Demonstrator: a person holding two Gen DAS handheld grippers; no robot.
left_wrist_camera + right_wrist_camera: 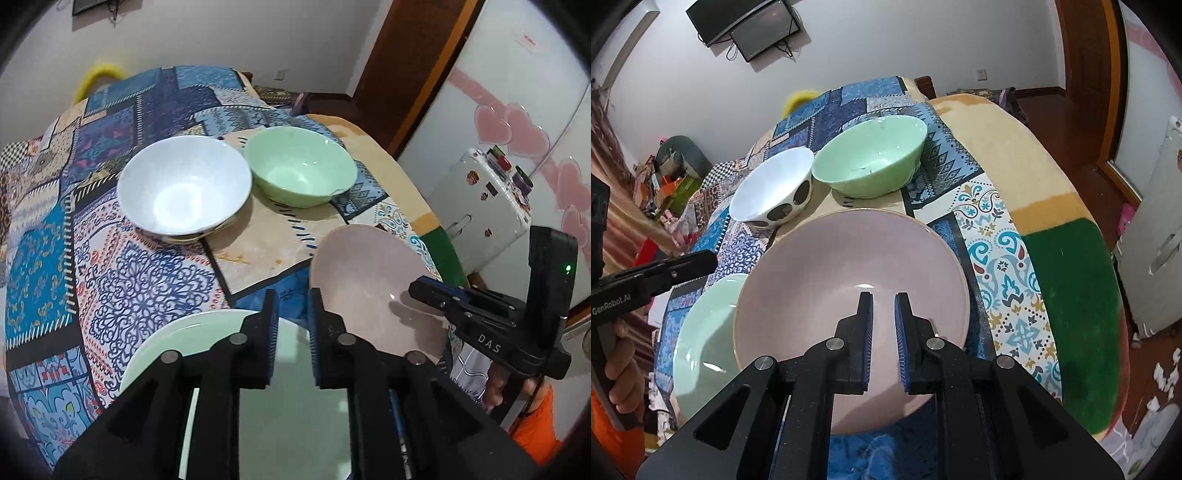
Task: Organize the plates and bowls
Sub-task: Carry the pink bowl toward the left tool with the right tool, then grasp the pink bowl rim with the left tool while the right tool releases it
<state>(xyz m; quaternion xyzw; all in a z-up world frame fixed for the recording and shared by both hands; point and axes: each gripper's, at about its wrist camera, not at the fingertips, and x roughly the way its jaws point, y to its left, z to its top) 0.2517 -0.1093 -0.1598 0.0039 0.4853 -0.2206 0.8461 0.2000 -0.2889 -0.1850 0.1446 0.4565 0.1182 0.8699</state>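
- Right gripper (pixel 883 295), nearest the lens, sits over the round pale-pink ceramic plate (pixel 849 273); jaws look narrow with a slit of plate showing between the blue pads. I read it as clenched on the near rim, since the plate tilts up off the patterned blue patchwork cloth (pixel 990 258).
- Left gripper (pixel 292 295) hovers clenched over the round mint-green plate (pixel 207 325), nothing pinched (a rim grip can't be confirmed).
- Pink plate edge overlaps the green one: probably being stacked.
- White bowl with dark oval spots (pixel 772 192) and mint-green bowl (pixel 871 158) touch at the far end, grouped as bowls.
- Writing: "GenRobot.AI" and "DAS" on the gripper bodies.
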